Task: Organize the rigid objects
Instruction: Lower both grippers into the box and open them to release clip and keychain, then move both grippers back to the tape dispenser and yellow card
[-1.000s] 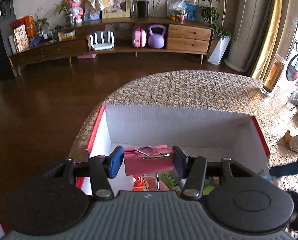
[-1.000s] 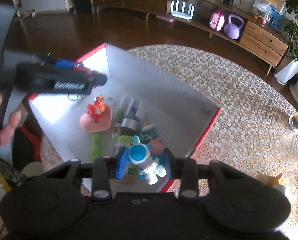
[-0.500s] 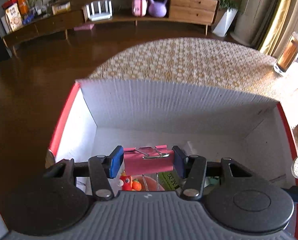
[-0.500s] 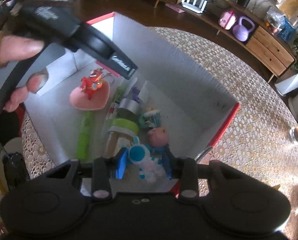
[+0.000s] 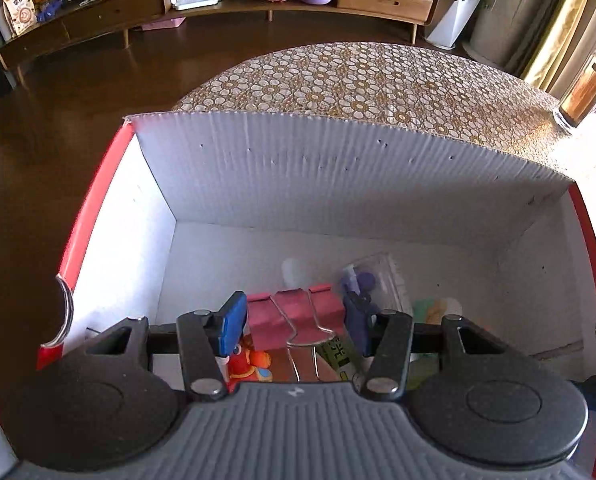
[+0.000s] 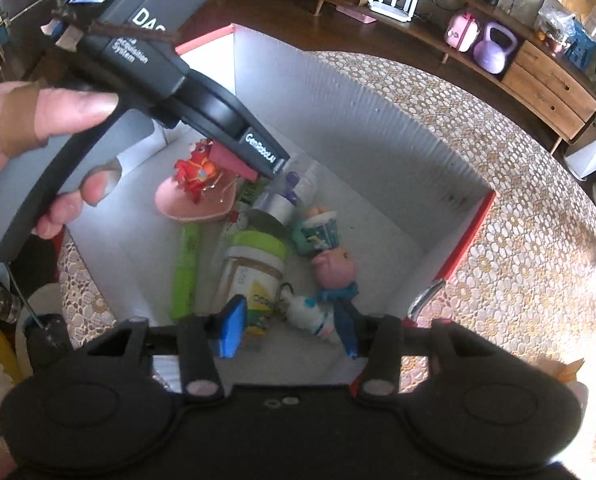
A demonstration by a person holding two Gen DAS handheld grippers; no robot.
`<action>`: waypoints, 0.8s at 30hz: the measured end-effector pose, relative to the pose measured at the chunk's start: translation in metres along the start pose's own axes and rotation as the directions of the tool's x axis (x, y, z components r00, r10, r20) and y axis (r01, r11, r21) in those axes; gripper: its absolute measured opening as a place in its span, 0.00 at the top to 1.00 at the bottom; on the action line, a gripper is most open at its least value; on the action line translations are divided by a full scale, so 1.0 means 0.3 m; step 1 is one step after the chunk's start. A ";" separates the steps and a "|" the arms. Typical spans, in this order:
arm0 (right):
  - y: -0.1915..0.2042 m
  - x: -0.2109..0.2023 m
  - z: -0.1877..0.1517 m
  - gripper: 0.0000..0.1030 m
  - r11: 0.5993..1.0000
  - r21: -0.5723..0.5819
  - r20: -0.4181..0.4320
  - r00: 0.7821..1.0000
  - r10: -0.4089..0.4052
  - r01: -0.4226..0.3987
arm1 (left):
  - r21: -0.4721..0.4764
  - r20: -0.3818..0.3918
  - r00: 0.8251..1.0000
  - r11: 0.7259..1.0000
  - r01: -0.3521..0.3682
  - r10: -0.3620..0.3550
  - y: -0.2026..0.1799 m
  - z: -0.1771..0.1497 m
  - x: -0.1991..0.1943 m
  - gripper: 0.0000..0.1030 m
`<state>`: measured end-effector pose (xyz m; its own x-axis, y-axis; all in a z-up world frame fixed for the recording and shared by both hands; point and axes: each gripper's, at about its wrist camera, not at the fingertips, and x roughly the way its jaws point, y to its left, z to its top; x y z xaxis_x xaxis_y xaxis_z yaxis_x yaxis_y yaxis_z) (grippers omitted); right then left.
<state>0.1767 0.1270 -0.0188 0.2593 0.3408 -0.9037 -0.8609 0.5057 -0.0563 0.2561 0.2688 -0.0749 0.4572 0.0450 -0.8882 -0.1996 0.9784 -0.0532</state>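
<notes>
A cardboard box (image 6: 378,128) sits at the bench (image 6: 518,184) edge; inside, a jar (image 6: 254,268) lies beside a pig figurine (image 6: 334,266).

You get daylight from the right, glare bleaching the desk (image 6: 538,280) edge, heavy fisheye bending at borders, shadowed box (image 5: 338,184) interior.

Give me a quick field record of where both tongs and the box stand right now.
left tongs: shut on pink binder clip, held inside the box, above the contents
right tongs: open, nothing between the fingers, over the near box edge
box: white corrugated walls, red rim, on patterned tablecloth
box contents: astronaut figure, pig figure, green-lidded jar, green tube, red figure on pink heart pad
pending: clip not yet released
</notes>
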 end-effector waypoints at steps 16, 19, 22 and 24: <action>-0.033 -0.126 -0.047 0.35 0.993 0.103 0.091 0.994 0.054 -0.063 | -0.027 0.141 0.990 0.999 -0.027 0.031 0.002 -0.034 -0.183 0.37; -0.039 -0.164 -0.070 0.32 0.989 0.122 0.113 0.991 0.066 -0.080 | -0.030 0.165 0.986 0.999 -0.022 0.027 -0.007 -0.052 -0.228 0.37; -0.043 -0.206 -0.093 0.28 0.987 0.134 0.136 0.988 0.067 -0.085 | -0.028 0.192 0.981 1.000 -0.014 0.019 -0.019 -0.071 -0.274 0.37; -0.046 -0.236 -0.112 0.28 0.986 0.140 0.158 0.985 0.072 -0.094 | -0.022 0.211 0.978 1.000 -0.008 0.013 -0.033 -0.082 -0.309 0.37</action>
<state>0.1554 0.0693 0.0316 0.2628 0.4967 -0.8272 -0.8116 0.5774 0.0889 0.1944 0.2500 -0.0033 0.6269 0.0987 -0.7728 -0.2227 0.9733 -0.0563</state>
